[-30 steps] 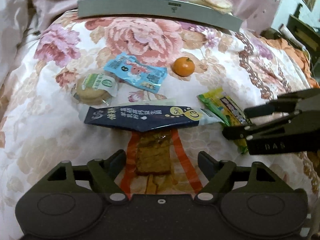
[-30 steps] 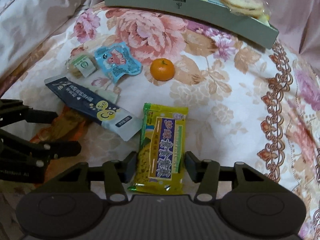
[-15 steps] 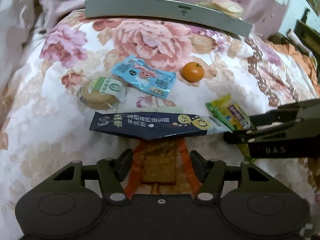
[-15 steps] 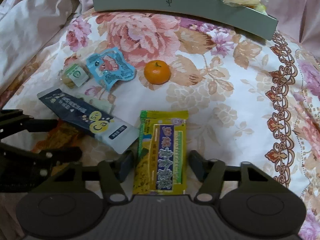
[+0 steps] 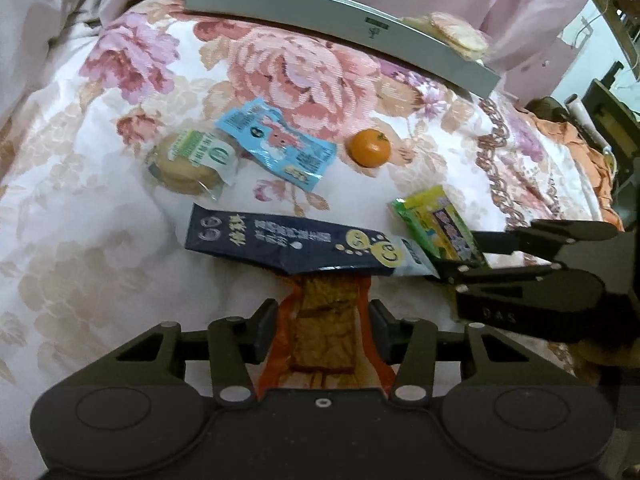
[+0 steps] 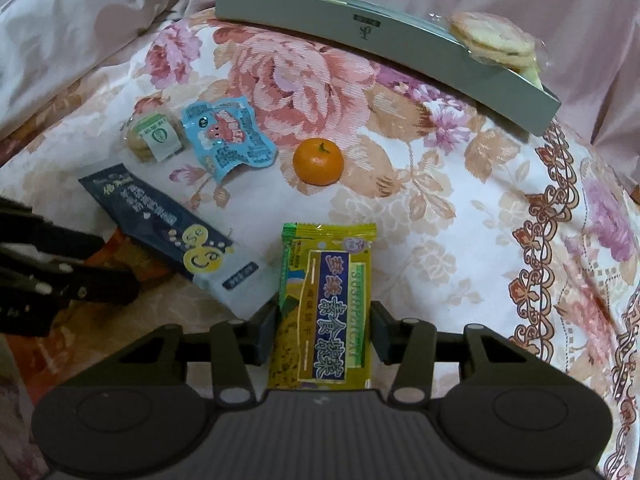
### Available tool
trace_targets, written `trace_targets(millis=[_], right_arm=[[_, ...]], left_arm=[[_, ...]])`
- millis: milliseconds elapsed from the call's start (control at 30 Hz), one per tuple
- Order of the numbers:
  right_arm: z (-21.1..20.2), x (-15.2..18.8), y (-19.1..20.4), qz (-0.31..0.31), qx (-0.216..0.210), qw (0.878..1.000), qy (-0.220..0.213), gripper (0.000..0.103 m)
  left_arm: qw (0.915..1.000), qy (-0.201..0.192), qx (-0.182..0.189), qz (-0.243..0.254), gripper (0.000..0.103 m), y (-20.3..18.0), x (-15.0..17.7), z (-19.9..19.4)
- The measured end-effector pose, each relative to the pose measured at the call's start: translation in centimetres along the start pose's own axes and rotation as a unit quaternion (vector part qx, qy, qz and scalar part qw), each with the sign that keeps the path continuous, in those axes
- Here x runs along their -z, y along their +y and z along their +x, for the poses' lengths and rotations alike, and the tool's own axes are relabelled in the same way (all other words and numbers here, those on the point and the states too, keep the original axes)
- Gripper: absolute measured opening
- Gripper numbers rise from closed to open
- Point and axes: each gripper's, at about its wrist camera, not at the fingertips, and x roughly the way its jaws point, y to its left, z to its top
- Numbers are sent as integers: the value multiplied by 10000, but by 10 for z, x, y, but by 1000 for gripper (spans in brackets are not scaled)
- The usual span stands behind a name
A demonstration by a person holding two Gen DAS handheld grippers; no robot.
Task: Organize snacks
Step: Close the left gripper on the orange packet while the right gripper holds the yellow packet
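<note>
Snacks lie on a floral bedspread. My left gripper [image 5: 322,330] is shut on an orange packet of brown snack [image 5: 326,332], whose far end lies under a dark blue sachet [image 5: 296,246]. My right gripper [image 6: 324,334] is shut on a yellow-green biscuit packet [image 6: 326,308]; it also shows in the left wrist view [image 5: 434,226]. Beyond lie a wrapped round biscuit [image 5: 190,162], a light blue packet [image 5: 276,148] and a mandarin [image 6: 318,161]. A grey tray [image 6: 384,46] at the back holds wrapped round crackers [image 6: 494,40].
The right gripper's body [image 5: 532,276] sits close to the right of the left one. Pink bedding [image 6: 80,20] is bunched at the back and left. Furniture [image 5: 612,92] stands beyond the bed's right edge.
Both grippers have narrowed from open to shut around their packets, the left on the orange packet, the right on the yellow-green one. Both views have shifted a little.
</note>
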Motion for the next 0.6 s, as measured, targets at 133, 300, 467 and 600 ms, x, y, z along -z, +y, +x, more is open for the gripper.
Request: trace_targets(millis=[133,300,467,600], right_arm=[[1,0,-7,159,15,9999,10,53],[0,-1,-17,408,10,9992,7,53],[-5,-1,-33,850,-74,9963,-90,53],[-10,-1,-44,1096,-139,9936,-214,53]], left_arm=[[9993,155,302,-156,49,-1,2,-1],[9951,370,747,-530,49,1,4,3],[9899,464,1074,-797,49,3,5,4],[9846,596,1304,-1001,49,4,6,7]])
